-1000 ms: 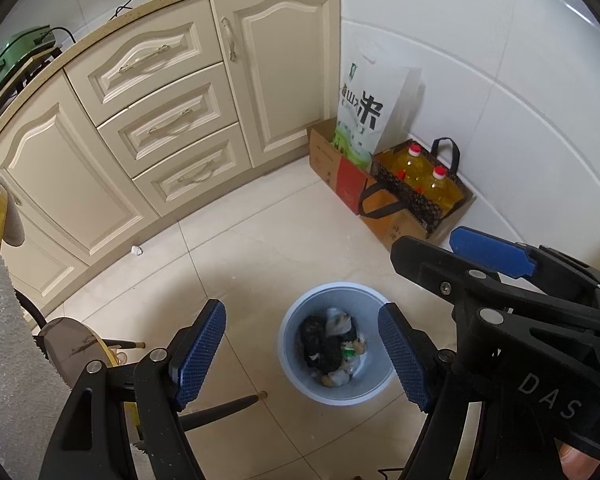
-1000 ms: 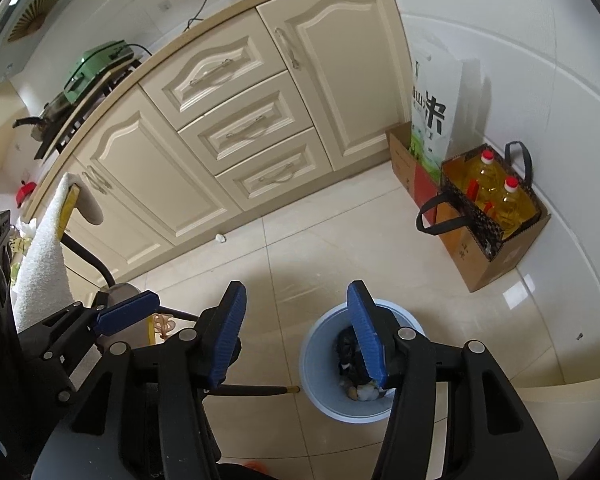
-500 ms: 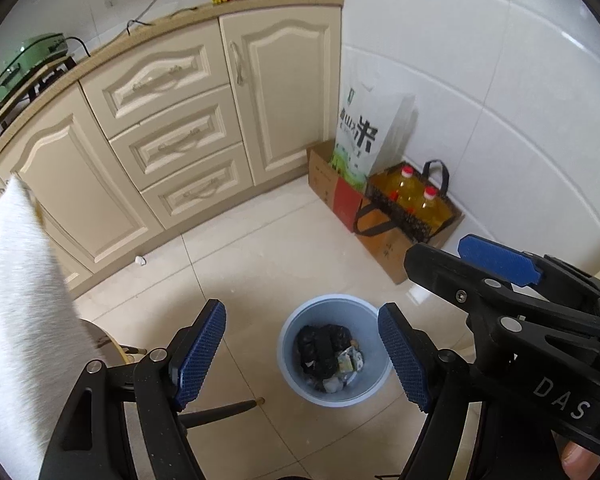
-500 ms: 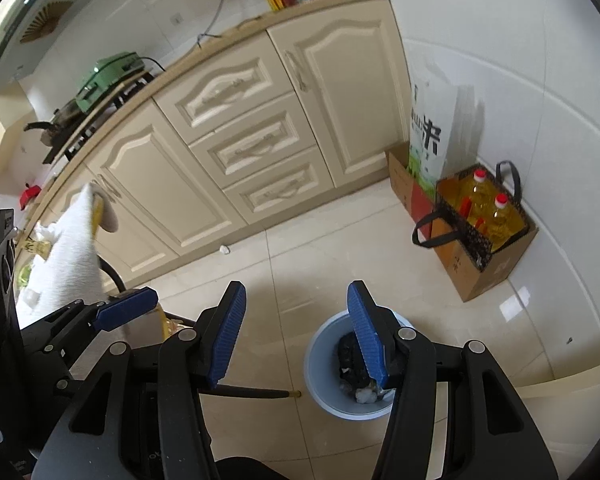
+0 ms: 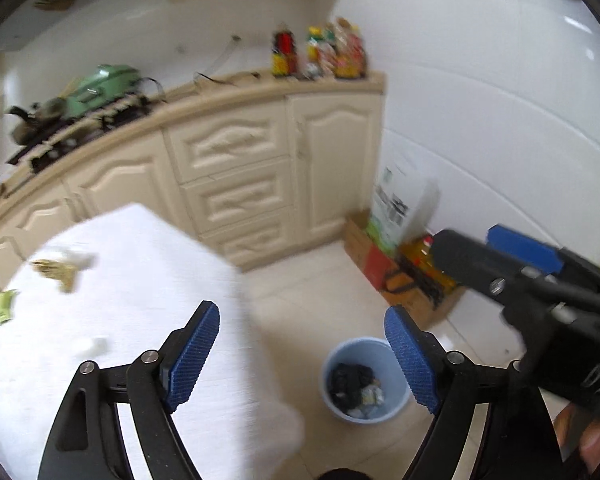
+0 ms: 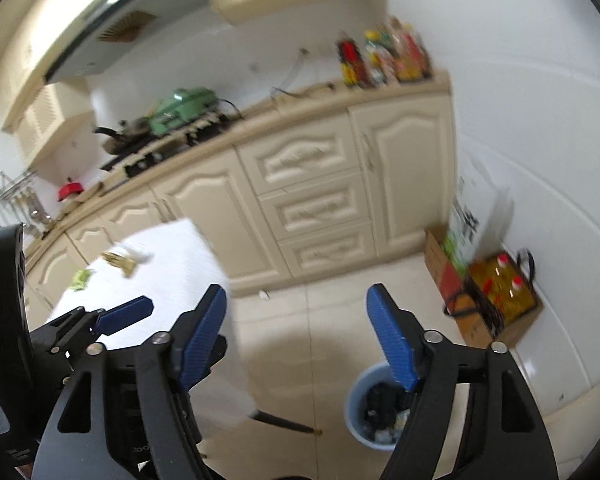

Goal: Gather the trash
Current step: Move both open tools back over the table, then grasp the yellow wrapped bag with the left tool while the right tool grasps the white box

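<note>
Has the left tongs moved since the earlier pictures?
Yes. The left tongs rose: the blue bin looks smaller, and the white tabletop now lies below.

We are seeing a fuzzy white cloth point(image 5: 132, 320) covering the table, a smooth blue plastic bin point(image 5: 366, 380), glossy cream floor tiles point(image 6: 332, 320), shiny white wall tiles point(image 5: 480, 120), and ribbed blue gripper pads point(image 5: 192, 356).

My trash: a yellow wrapper point(image 5: 56, 270), a green scrap point(image 5: 2, 306) and a white bit point(image 5: 94, 346) lie near the table's point(image 5: 148, 280) left edge; the blue bin point(image 5: 364, 380) stands upright on the floor, partly filled.
</note>
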The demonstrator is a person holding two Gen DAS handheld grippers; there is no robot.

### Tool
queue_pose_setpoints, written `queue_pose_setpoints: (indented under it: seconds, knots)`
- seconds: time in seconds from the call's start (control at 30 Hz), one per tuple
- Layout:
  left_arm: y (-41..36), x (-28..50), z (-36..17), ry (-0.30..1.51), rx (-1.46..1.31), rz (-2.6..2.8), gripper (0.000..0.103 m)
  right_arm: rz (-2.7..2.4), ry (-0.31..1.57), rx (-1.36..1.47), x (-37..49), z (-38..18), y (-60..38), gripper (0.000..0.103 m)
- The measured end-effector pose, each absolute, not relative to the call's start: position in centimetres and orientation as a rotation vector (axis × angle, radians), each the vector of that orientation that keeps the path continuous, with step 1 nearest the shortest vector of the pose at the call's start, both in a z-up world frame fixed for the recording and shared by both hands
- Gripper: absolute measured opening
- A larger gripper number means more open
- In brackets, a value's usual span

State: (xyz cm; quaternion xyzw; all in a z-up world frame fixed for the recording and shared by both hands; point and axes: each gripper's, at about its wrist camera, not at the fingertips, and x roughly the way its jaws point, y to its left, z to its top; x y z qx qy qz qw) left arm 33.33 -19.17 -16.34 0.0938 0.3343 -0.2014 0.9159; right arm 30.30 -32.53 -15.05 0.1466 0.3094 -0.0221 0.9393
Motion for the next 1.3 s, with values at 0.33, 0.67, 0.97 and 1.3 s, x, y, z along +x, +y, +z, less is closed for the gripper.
queue_pose_setpoints:
  seconds: [0.33,0.67,0.97,1.3]
  knots:
    - [-1.9,29.6,-14.2,0.638,0.159,-0.132,0.086,0.130,0.666,0.234,36.0,-14.8,-20.4,0.089]
    - [10.0,29.0,-15.6,0.728,0.059,0.081,0.086,0.289,0.915,0.112,42.8,-23.0,-8.4,0.089]
    - [9.6,37.3,-15.2,0.788,0.048,0.039,0.086,0.288,1.006,0.033,45.5,-25.6,-6.3,0.048]
    - [5.0,49.5,-17.2,0.826,0.032,-0.017,0.086,0.269,0.930,0.058,46.9,-24.3,-9.8,0.039]
